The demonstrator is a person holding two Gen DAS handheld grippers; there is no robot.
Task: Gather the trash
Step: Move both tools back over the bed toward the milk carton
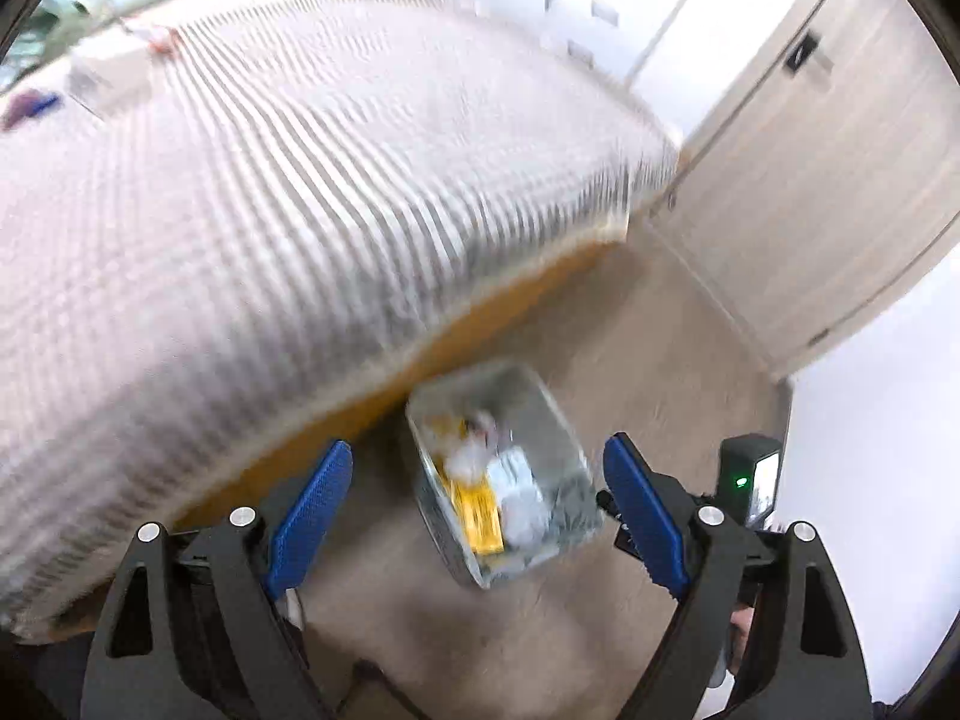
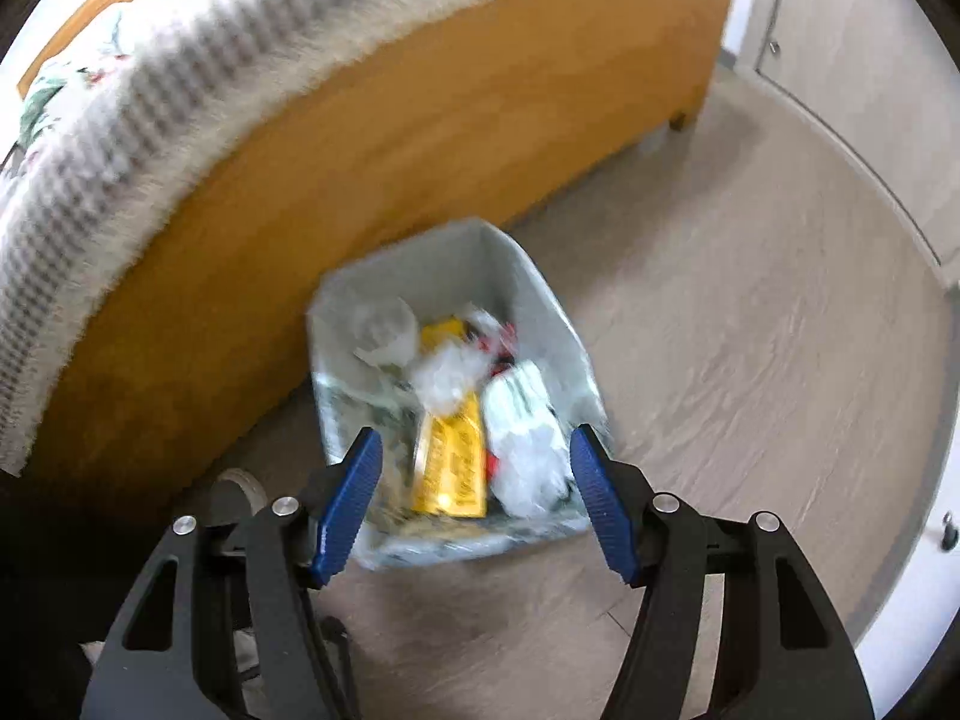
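A pale waste bin [image 1: 540, 402] stands on the floor against the bed's side. It holds a yellow packet [image 1: 477, 510] and crumpled white wrappers [image 1: 516, 486]. My left gripper [image 1: 478, 447] hangs above it, open, with nothing between its blue pads. My right gripper [image 2: 475, 437] also hovers over the bin [image 2: 480, 264], open, its pads apart with nothing touching them. Below it I see the yellow packet [image 2: 450, 462] and white wrappers [image 2: 522, 450]. On the far side of the bed lie a whitish box [image 1: 108, 78] and a small blue item [image 1: 30, 105], both blurred.
A bed with a striped blanket [image 1: 300, 180] and an orange wooden frame [image 2: 360, 150] fills the left. Light wood floor [image 2: 750, 330] spreads to the right, up to a pale door [image 1: 810, 180]. A black device with a green light [image 1: 750, 480] sits at my right. A shoe toe [image 2: 240, 489] shows below.
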